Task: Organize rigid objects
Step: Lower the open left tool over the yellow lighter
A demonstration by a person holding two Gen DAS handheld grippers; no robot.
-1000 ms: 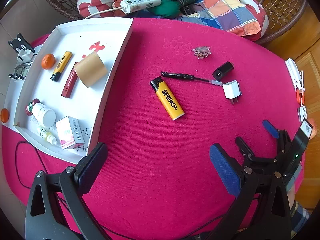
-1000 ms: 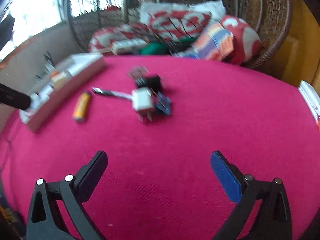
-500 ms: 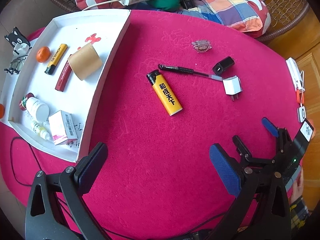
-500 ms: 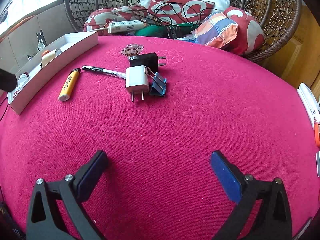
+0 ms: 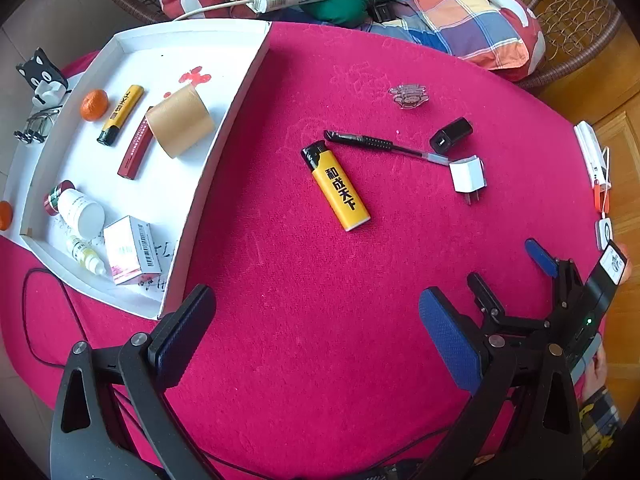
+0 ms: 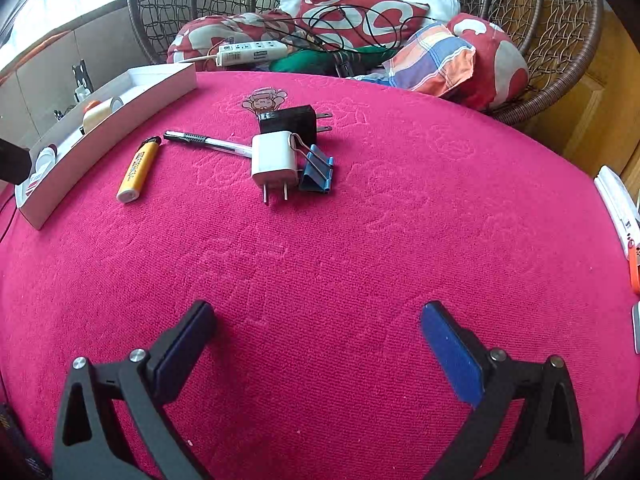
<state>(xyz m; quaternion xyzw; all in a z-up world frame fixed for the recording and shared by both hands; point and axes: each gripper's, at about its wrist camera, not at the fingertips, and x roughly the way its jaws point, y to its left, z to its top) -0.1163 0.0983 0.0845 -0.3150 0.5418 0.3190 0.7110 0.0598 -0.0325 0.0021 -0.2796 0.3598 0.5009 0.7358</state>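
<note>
I am hovering over a matt, nubbly pink cloth (image 6: 360, 240). A glossy plastic lighter (image 5: 338, 186) is gleaming on it beside a white card tray (image 5: 224, 136) and metal-pronged smooth white charger (image 6: 274, 158).

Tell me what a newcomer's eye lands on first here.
The bright pink tablecloth fills both views. On it near the middle lies a yellow lighter with black characters, with a white plug adapter and a blue binder clip to its right. A white cardboard tray of small items sits at the left.
</note>
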